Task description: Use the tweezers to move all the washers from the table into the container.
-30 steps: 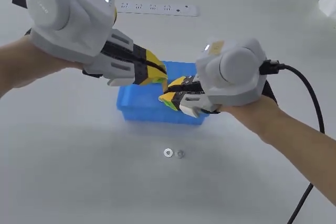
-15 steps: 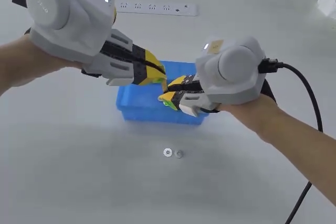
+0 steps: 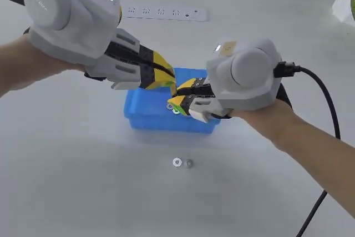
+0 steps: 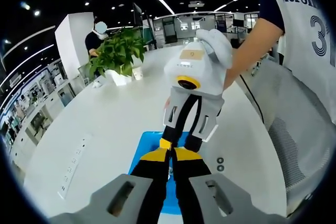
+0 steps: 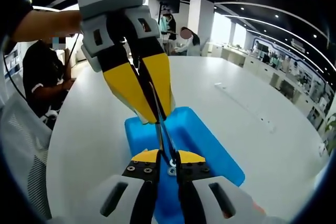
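The left gripper (image 3: pixel 166 79) has its yellow-tipped jaws pressed together on the upper end of the tweezers (image 5: pixel 164 140). This gives the thin tool a firm anchor and points its tips down into the open blue container (image 3: pixel 145 116). The right gripper (image 3: pixel 178 102) comes in from the opposite side, nose to nose with the left, so that its jaws flank the lower arms of the tweezers where a squeeze would close the tips. In the right gripper view those jaws stand close together with only a narrow gap between them, but I cannot tell whether they are pressing the tweezers' arms or merely sitting beside them. A small washer (image 5: pixel 171 171) shows at the very tips of the tweezers, in that gap and above the container's blue floor, so the carried piece appears to be at the drop point rather than over the table (image 3: pixel 83 187). Both grippers hover over the container, which suits letting the washer fall inside its walls. On the table just in front of the container, a loose washer (image 3: pixel 177 162) and its neighbour (image 3: pixel 189 164) lie side by side, so the task looks unfinished. A power strip (image 3: pixel 163 11) lies well beyond, out of the way.
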{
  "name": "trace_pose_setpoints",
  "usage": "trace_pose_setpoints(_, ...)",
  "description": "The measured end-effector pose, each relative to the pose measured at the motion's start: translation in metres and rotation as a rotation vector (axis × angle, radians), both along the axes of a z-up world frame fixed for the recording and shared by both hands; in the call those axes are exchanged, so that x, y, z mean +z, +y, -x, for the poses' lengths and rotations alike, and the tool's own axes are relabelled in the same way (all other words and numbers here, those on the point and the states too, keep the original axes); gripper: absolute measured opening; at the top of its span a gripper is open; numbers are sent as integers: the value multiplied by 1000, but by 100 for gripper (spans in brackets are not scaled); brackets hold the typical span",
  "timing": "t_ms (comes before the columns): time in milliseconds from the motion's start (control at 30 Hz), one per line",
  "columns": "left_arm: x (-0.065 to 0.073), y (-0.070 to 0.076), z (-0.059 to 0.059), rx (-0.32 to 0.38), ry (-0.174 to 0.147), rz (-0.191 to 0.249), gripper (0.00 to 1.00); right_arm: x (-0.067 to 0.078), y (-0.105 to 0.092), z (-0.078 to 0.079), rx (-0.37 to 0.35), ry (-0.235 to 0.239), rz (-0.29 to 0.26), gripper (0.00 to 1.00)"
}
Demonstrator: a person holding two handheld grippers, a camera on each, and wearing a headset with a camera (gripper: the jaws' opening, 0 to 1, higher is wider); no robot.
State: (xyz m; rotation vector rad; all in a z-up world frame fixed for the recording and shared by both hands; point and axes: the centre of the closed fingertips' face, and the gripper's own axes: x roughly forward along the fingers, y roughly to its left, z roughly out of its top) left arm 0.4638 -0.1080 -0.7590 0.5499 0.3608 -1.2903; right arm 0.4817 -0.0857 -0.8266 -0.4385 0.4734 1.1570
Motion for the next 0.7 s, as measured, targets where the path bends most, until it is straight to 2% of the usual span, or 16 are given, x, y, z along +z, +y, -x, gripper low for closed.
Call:
trace_pose_setpoints(300,21,3,13,-6,-38,7,6,23,1,9,12,-35,-15,13)
trace_pose_setpoints(533,31,2,33,-14,-52,-3,6,33,1,27,28,-68,-4,13)
trace_pose_setpoints(700,38,0,47,-30,-57,-4,6,39,-2,40,38,-75,-4,13)
